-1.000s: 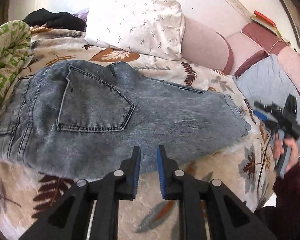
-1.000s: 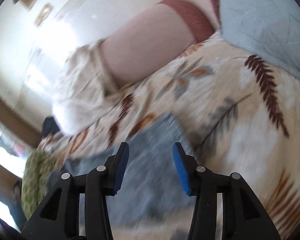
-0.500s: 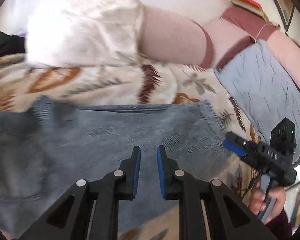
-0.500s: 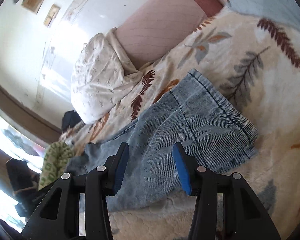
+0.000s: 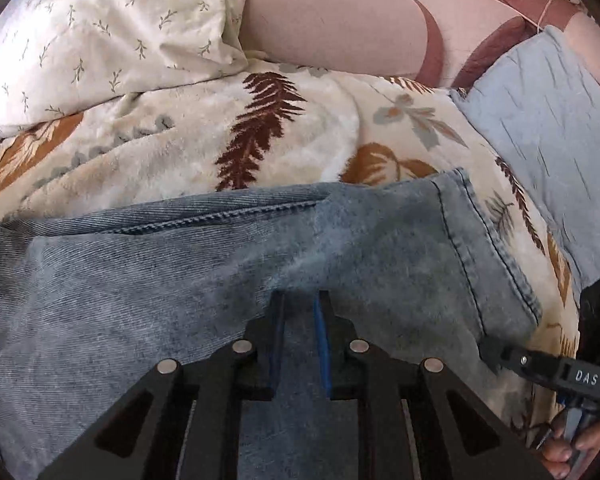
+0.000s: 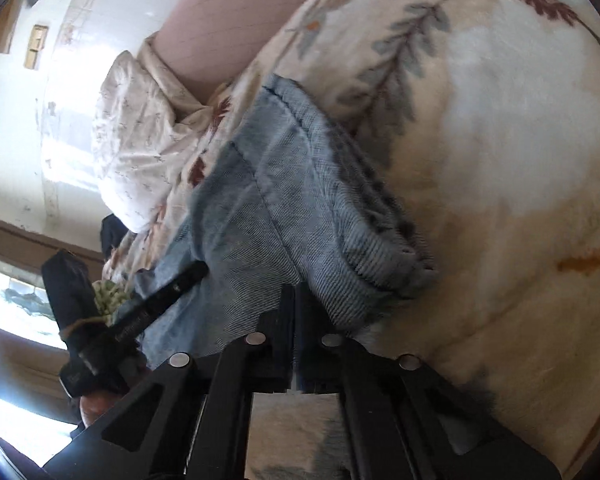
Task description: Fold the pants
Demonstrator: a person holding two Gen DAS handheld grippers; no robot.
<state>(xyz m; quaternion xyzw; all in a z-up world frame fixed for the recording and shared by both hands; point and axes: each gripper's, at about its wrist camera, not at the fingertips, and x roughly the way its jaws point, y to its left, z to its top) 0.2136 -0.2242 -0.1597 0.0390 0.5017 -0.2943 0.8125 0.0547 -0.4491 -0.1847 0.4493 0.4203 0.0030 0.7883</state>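
The jeans [image 5: 260, 264] are spread across the leaf-print blanket [image 5: 172, 148], hem toward three o'clock. The right gripper [image 6: 294, 300] is clamped shut on the near hem edge; the left gripper [image 5: 300, 320], jaws slightly parted, is pressed onto the leg and holds nothing. If only one layer is pinched, the fold may be dragged askew.

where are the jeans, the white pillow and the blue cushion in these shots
jeans [image 5: 380, 240]: left wrist view, on the faded denim of the leg near the hem
white pillow [image 5: 112, 28]: left wrist view, on the middle of its sprig-printed cover
blue cushion [image 5: 548, 120]: left wrist view, on its crinkled top face
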